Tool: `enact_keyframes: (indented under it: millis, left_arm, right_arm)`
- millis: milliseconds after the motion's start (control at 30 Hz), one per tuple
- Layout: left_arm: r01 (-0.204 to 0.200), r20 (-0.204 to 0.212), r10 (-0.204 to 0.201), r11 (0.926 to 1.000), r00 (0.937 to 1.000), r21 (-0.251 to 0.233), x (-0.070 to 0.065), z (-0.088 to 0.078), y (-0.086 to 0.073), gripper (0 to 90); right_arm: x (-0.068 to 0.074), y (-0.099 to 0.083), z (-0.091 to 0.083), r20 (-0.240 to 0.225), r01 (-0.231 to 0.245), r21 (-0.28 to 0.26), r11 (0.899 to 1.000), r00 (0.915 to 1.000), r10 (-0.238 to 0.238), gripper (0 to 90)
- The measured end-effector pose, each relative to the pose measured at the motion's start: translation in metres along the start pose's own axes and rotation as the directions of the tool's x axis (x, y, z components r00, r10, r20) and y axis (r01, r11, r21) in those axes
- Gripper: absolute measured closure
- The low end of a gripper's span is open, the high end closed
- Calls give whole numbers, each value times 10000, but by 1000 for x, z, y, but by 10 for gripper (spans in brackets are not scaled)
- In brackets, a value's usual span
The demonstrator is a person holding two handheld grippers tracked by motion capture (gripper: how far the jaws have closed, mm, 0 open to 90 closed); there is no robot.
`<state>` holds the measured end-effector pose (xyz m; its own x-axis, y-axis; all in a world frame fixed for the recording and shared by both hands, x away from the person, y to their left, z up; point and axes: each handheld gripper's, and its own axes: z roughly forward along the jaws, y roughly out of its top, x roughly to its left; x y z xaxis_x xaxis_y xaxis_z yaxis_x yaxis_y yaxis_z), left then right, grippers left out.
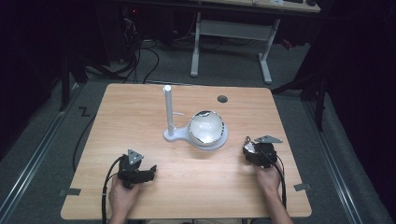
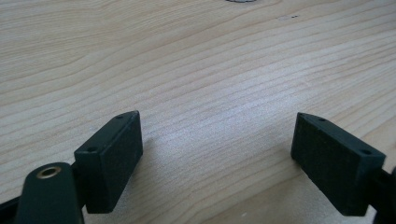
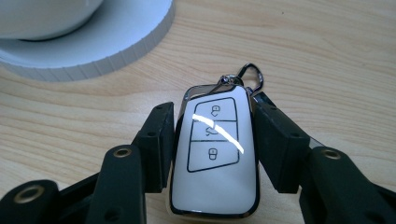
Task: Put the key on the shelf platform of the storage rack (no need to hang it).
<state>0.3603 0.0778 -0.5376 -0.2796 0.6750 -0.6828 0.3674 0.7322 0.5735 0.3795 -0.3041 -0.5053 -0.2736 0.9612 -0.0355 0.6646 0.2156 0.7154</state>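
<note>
A: Largest first. We log the wooden bench (image 1: 140,116), light grain, w/ a white stand (image 1: 196,135) near its centre: round base, upright post (image 1: 167,109) at the base's left end.

B: And on the base?

A: A shiny bowl-shaped dish (image 1: 207,126) sits on the round part, right of the post. In the right gripper view we see the base edge (image 3: 116,46) at top left, ribbed rim, flat on the wood.

B: Claws next?

A: Left claw (image 1: 150,171) lies low at the front-left of the bench, hand behind it. In the left gripper view we see it spread wide (image 2: 217,149), bare wood betw. the pads, nothing held.

B: Right one?

A: Right claw (image 1: 249,150) is at front-right, just right of the stand. We note it clamped (image 3: 215,149) on a white car key fob (image 3: 214,158), one pad on each long side.

B: Fob details?

A: Chrome trim, three outlined buttons face up, small metal ring (image 3: 250,77) at its far end, pointing toward the stand. Whether the fob touches the wood, we can't tell.
</note>
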Motion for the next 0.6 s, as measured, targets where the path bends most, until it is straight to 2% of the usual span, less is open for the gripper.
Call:
enact_keyframes:
  millis: [200, 300, 367, 600]
  left_arm:
    - [-64, 39, 64, 10000, 10000, -5, 0, 0, 0, 169]
    - [64, -34, -64, 10000, 10000, 3, 0, 0, 0, 169]
    - [-52, 33, 52, 10000, 10000, -5, 0, 0, 0, 169]
    - [-47, 33, 47, 10000, 10000, -9, 0, 0, 0, 169]
  right_arm:
    - [-1, 2, -14, -34, 4, -457, 9990, 10000, -6, 505]
    - [-1, 4, -21, -31, 122, -713, 9974, 9999, -125, 505]
    - [-1, 5, -26, -125, 25, -841, 9965, 9999, -35, 505]
    - [0, 9, -38, -336, 92, -1155, 9933, 9993, -131, 506]
